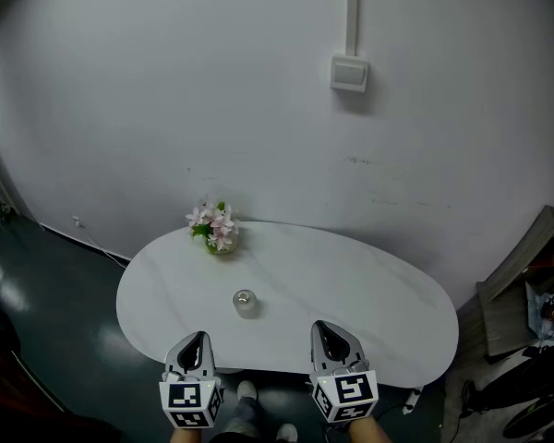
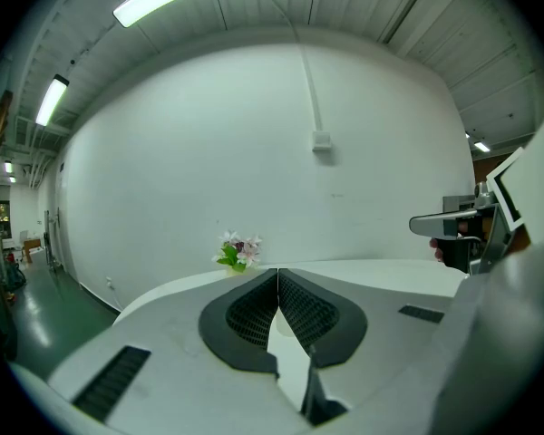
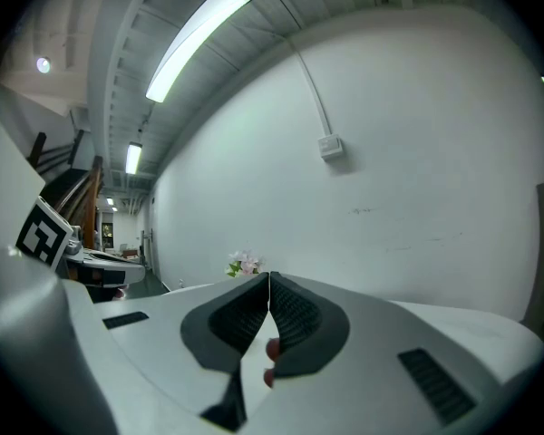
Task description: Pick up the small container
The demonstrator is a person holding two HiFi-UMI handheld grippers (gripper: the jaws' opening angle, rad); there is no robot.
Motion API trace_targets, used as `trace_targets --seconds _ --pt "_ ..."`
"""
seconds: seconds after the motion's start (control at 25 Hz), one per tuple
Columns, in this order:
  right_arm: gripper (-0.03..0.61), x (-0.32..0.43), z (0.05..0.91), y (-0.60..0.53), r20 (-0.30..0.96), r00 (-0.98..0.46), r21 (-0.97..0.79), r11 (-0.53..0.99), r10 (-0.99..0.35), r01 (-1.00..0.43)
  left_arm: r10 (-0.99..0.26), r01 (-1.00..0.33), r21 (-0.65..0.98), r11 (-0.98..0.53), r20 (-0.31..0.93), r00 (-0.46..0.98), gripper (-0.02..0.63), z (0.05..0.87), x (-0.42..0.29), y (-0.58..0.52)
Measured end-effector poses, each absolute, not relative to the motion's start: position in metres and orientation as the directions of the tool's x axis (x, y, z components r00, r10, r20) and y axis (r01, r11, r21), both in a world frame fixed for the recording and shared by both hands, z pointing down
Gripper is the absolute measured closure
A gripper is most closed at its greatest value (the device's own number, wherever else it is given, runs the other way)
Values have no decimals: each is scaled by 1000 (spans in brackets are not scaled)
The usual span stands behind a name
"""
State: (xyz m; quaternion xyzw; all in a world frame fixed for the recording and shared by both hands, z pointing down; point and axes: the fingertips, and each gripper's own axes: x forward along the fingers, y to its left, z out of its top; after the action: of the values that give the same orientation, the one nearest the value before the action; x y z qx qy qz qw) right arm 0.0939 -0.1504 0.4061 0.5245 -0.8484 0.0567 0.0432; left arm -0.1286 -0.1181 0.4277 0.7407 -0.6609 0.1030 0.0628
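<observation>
A small clear glass container (image 1: 246,302) stands on the white oval table (image 1: 351,284), near its middle-left. My left gripper (image 1: 196,341) is at the table's front edge, just in front and left of the container, its jaws shut with nothing between them. My right gripper (image 1: 325,330) is at the front edge to the right of the container, also shut and empty. In the left gripper view the shut tips (image 2: 277,272) meet over the tabletop; the container is hidden there. The right gripper view shows its tips (image 3: 268,276) closed too.
A small pot of pink and white flowers (image 1: 216,228) stands at the table's back left, close to the white wall. A wall switch box (image 1: 348,73) hangs above. A wooden shelf with clutter (image 1: 526,280) stands at the right. Dark floor surrounds the table.
</observation>
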Motion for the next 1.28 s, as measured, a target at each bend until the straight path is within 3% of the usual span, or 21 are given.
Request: trace_targets --seconds 1.28 --pt "512 67 467 -229 284 -394 -60 393 -874 -917 -916 -971 14 -238 329 229 602 487 -127 -221"
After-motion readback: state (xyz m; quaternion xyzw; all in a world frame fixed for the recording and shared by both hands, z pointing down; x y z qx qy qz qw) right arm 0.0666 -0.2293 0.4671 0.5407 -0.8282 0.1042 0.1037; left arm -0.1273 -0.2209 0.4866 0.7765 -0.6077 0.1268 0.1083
